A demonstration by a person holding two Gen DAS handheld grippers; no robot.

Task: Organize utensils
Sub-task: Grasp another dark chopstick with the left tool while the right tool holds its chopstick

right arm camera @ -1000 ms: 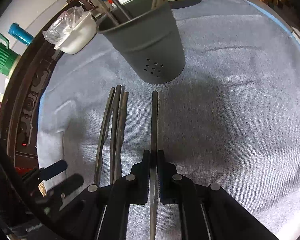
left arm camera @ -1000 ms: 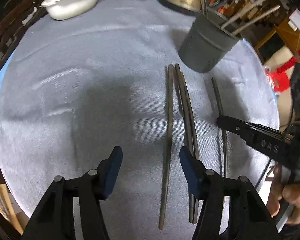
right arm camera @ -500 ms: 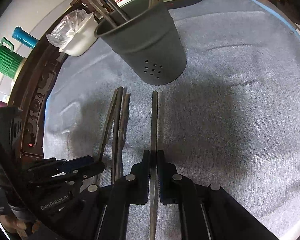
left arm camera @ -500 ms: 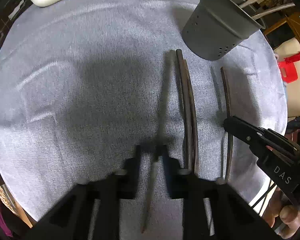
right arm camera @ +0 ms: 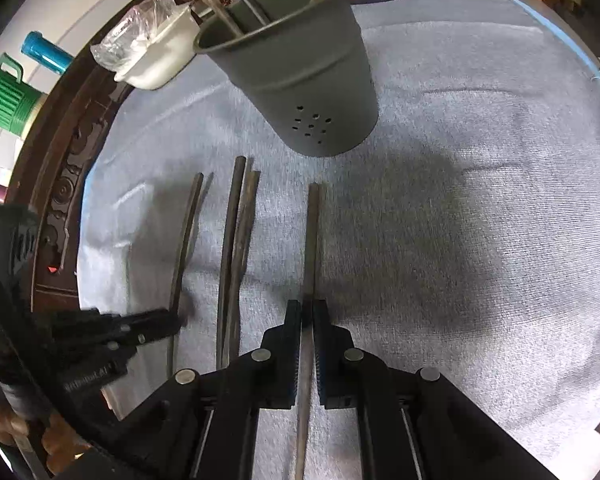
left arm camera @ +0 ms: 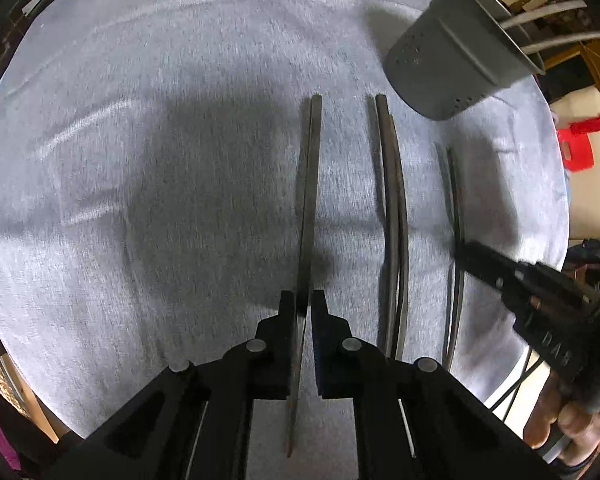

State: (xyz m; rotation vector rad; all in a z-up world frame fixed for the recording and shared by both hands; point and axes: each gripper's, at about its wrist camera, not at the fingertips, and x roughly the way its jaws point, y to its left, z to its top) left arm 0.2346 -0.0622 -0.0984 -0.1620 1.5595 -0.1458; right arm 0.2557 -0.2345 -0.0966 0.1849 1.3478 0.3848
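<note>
Left wrist view: left hand-held gripper (left arm camera: 303,312) clamped on one chopstick (left arm camera: 310,200).
Right hand-held gripper (right arm camera: 307,320): clamped on another chopstick (right arm camera: 312,240).
Done: several utensils stand in holder (right arm camera: 300,80), twelve o'clock.
Left: chopstick pair (right arm camera: 236,248) on surface (right arm camera: 480,240), ten o'clock.

Bare cloth (right arm camera: 480,260) right; holder (right arm camera: 300,80) ahead
</note>
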